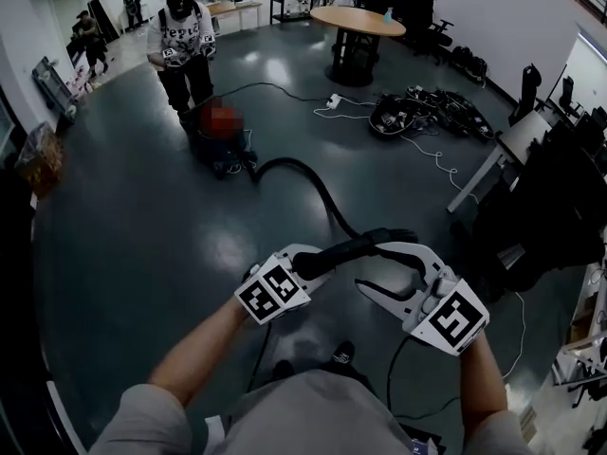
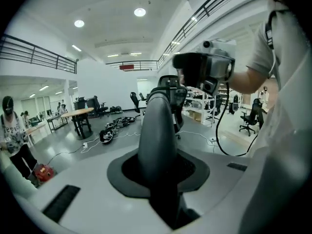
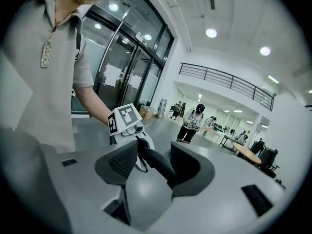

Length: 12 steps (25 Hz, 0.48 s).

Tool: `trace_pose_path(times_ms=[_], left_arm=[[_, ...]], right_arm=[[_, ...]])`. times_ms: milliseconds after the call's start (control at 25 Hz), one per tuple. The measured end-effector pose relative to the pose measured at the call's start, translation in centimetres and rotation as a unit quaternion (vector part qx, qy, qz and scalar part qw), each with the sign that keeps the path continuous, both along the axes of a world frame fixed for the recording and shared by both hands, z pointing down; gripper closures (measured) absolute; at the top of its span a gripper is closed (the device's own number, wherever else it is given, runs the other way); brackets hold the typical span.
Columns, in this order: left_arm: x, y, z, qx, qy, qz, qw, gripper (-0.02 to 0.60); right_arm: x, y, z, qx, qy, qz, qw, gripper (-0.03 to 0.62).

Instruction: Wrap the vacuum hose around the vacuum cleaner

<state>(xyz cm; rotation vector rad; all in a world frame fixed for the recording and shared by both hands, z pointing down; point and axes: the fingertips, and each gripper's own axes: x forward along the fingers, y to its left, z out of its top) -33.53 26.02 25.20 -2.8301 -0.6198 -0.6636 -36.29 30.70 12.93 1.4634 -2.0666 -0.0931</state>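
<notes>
I judge this to be the early gathering step, because none of the vacuum hose is wound yet. It trails in a long curve over the floor from the red vacuum cleaner, which stands well away in the upper left of the head view, down to my hands at lower centre. My left hand-held gripper has its jaws closed part-way onto the thick dark end of the hose and grips it. My right hand-held gripper, just beside it, stands fairly wide. The hose runs between its pads, near one of them with a clear gap to the other, so it holds nothing. Next, I think, the right must close on the hose, and I must carry the slack to the cleaner, where another person stands.
</notes>
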Motion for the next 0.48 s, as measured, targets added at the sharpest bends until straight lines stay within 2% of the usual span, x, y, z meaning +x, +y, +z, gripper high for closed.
trace_pose_path(times_ms=[80,160,280,400,480], left_arm=[[1.3,-0.4,-1.3,-0.013,0.001,-0.011,0.9998,0.479],[2.9,-0.2,-2.4,-0.031,0.008,-0.021,0.9993,0.479],[5.4,0.2,-4.2,-0.054,0.028,-0.03,0.9977,0.479],[7.7,1.3,-6.4,-0.078,0.056,-0.022,0.9952,0.479],[9.5,2.3,-7.8,-0.096,0.074,-0.015,0.9925,0.479]], right_arm=[[0.1,1.0,-0.3,0.026,-0.019,0.008,0.999,0.38],[0.6,2.1,0.0,0.042,-0.061,0.013,0.997,0.381],[2.1,3.2,2.4,0.031,-0.132,0.028,0.99,0.381],[4.1,3.2,5.8,0.012,-0.228,0.064,0.971,0.381],[5.6,3.0,7.8,0.005,-0.265,0.085,0.961,0.381]])
